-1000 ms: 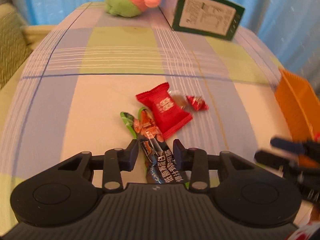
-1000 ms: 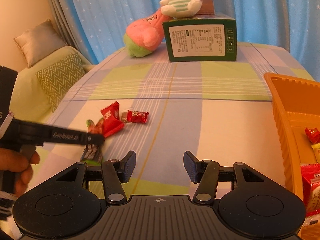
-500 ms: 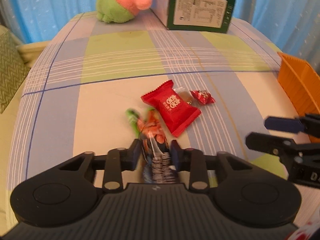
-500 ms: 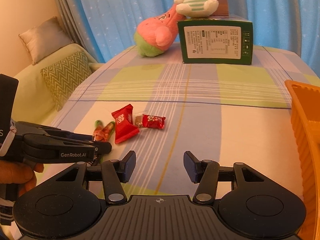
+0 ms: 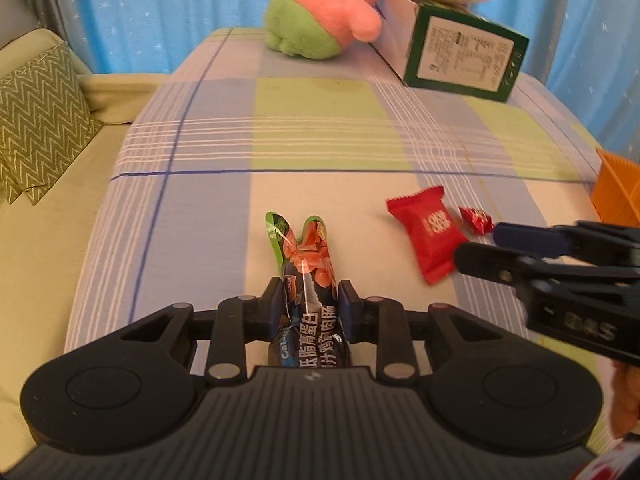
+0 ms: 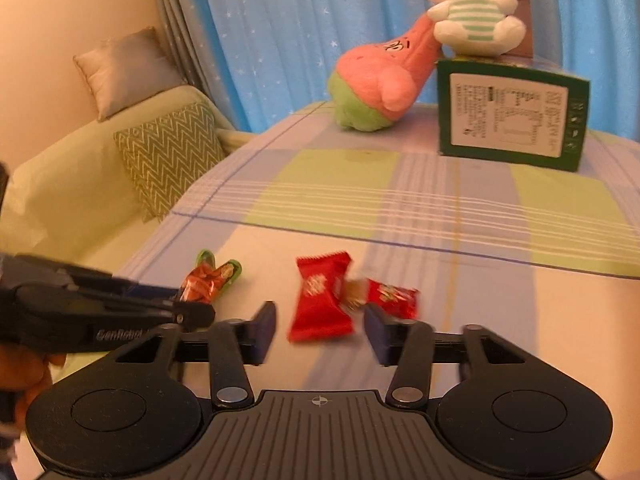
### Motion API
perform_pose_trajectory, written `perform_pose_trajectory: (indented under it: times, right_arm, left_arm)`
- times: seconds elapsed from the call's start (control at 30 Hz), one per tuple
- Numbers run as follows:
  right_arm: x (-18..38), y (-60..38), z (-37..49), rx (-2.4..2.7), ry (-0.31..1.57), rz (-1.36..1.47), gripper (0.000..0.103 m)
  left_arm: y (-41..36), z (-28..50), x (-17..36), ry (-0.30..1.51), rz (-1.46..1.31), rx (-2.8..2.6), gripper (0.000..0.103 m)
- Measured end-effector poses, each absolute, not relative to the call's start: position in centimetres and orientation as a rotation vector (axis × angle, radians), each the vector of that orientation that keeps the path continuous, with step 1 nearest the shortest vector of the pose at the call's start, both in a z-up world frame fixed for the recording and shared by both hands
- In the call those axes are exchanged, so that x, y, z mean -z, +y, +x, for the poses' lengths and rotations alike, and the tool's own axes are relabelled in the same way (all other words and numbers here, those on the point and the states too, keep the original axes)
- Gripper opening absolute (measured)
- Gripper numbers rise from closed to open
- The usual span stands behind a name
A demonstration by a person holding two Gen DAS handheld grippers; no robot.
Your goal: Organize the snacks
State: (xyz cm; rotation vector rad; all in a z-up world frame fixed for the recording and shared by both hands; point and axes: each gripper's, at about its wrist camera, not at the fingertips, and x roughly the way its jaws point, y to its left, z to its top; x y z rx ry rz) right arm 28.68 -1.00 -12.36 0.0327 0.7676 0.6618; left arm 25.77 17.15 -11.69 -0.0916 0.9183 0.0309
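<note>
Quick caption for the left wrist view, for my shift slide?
Left gripper clamps a dark snack pouch above the plaid tablecloth while the right gripper nears a red packet.

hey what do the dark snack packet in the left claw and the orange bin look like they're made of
Dark snack packet: apparently glossy plastic film, judging by bright glare streaks and crinkled, crimped ends. Orange bin: probably rigid moulded plastic, with a ribbed wall and an even matte colour; only a corner shows.

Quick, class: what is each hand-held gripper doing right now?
Left hand-held gripper: shut on the dark snack packet.
Right hand-held gripper: closing, nothing gripped.
</note>
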Motion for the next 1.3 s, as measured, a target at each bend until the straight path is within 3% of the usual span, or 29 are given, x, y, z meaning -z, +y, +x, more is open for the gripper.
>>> perform_pose_trajectory:
  times: [0.53, 0.7, 1.3]
  right_arm:
    - [14.5, 4.4, 30.1, -0.585, 0.712, -0.212, 0.032]
    - [15.0, 4.4, 28.8, -0.602, 0.685, -0.275, 0.024]
    - [14.6, -3.0, 24.9, -0.527, 0.762, -0.130, 0.024]
  left_arm:
    - [18.4, 25.5, 11.6, 0.912, -0.146, -0.022, 0.026]
    - [18.5, 25.4, 11.7, 0.915, -0.154, -0.013, 0.026]
    - [12.7, 25.1, 13.1, 0.943, -0.021, 0.159, 0.026]
